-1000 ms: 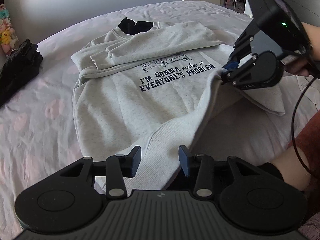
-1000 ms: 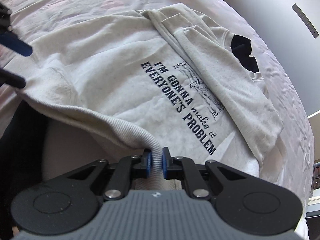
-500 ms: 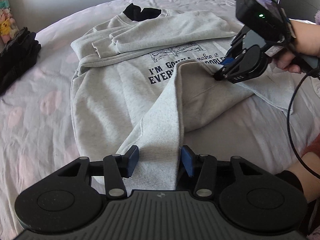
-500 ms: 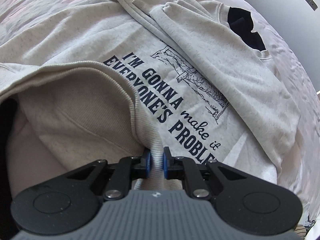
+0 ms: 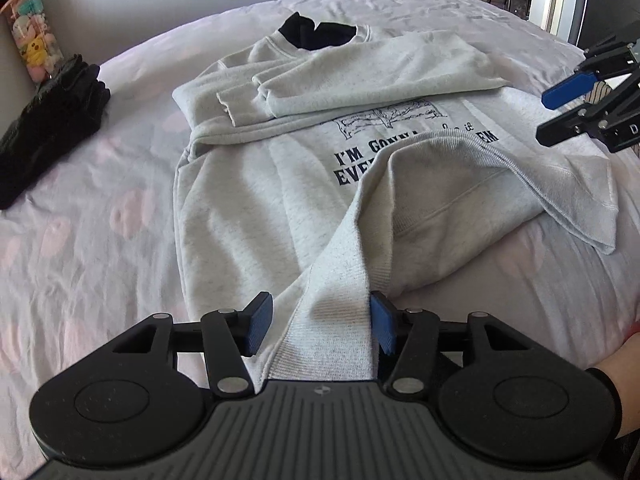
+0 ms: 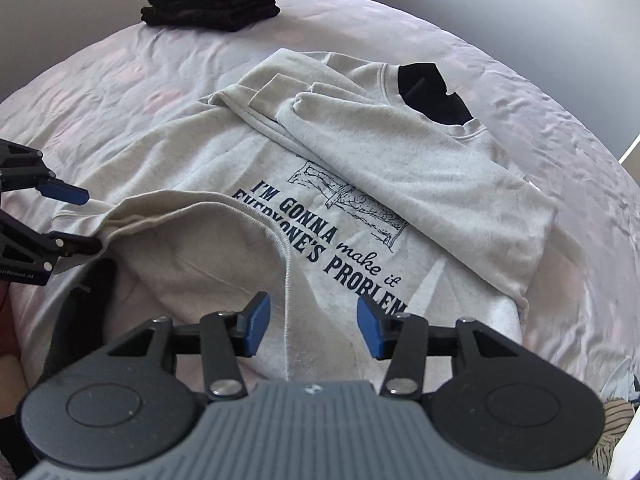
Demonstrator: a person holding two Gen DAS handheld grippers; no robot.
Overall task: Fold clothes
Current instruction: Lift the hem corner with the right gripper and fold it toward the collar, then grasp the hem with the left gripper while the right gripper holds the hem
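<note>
A grey sweatshirt (image 5: pixel 248 200) with dark lettering lies chest up on the bed, both sleeves folded across the chest. Its lower right part is folded up over the print, and that flap (image 5: pixel 460 184) lies slack. My left gripper (image 5: pixel 320 326) is opening. The ribbed hem (image 5: pixel 332 320) runs between its fingers, and the left pad stands clear of the cloth. My right gripper (image 6: pixel 310 326) is also opening above the sweatshirt (image 6: pixel 400 168), with the hem's edge lying loose below its fingers. It shows open at the right edge (image 5: pixel 560 110) of the left wrist view.
A stack of folded black clothes (image 6: pixel 212 0) sits at the far side of the bed (image 5: pixel 80 240), which has a pale pink patterned sheet. Plush toys (image 5: pixel 32 40) stand beyond it. A person's hand (image 5: pixel 616 368) is at the lower right.
The right gripper carried the hem up over the print, then let go and pulled back. The left gripper's fingers spread wider around the hem.
</note>
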